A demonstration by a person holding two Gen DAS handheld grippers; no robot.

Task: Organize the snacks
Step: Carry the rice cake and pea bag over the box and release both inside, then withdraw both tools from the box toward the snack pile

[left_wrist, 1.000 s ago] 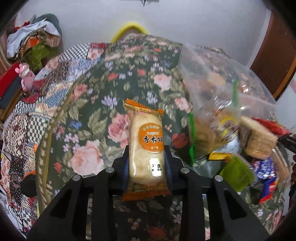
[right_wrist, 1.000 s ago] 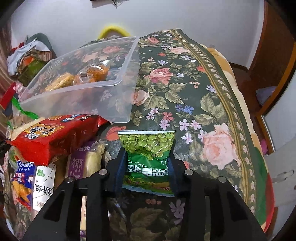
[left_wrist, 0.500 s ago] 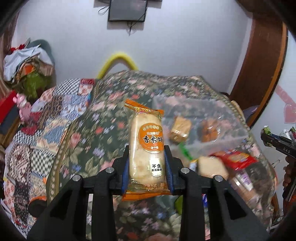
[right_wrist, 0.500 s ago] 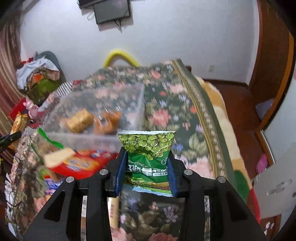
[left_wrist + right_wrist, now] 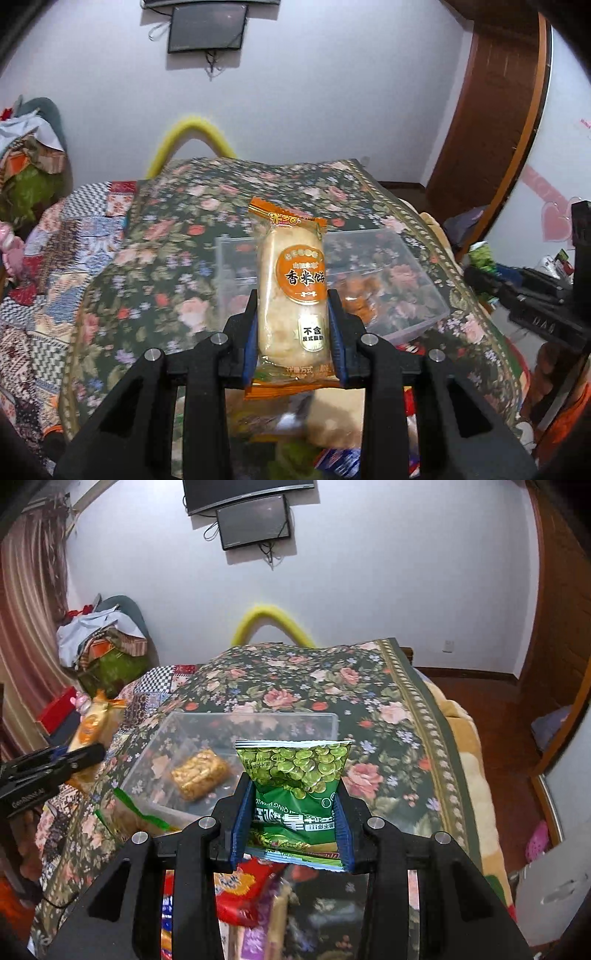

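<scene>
- Nearest the lens, the left gripper (image 5: 293, 332) is clamping its blue pads on the orange-wrapped pale rice cracker packet (image 5: 291, 291), holding it upright and clear of the bed.
- Over on the right wrist view, the right gripper (image 5: 291, 821) is clenching the glossy green bag of peas (image 5: 295, 786) about its middle, so the waist is pinching in and the printed top is fanning out above the jaws.
- Just below both tools, the heap of loose mixed snack packets (image 5: 240, 893) is lying blurred on the dark floral bedspread (image 5: 369, 709); a second ago it was filling the lower frame at close range, and now it is dropping away beneath.
- That is the big change: both hands have been climbing off the pile with their catches, and the view is now taking in the wall and the black wall-mounted screen (image 5: 255, 522).
- Neither grip is shifting; each packet is sitting between the pads just as it was a second ago.
- Further out, the clear rectangular plastic bin (image 5: 258, 720) is sitting on the bedspread, now lying straight ahead and below the packets, with a golden wrapped snack bar (image 5: 199, 773) already inside.
- I'd judge both packets are heading for that bin, pickup done and drop not yet made.
- Farthest off, a curved yellow foam tube (image 5: 192, 140) is peeking over the bed's far edge.
</scene>
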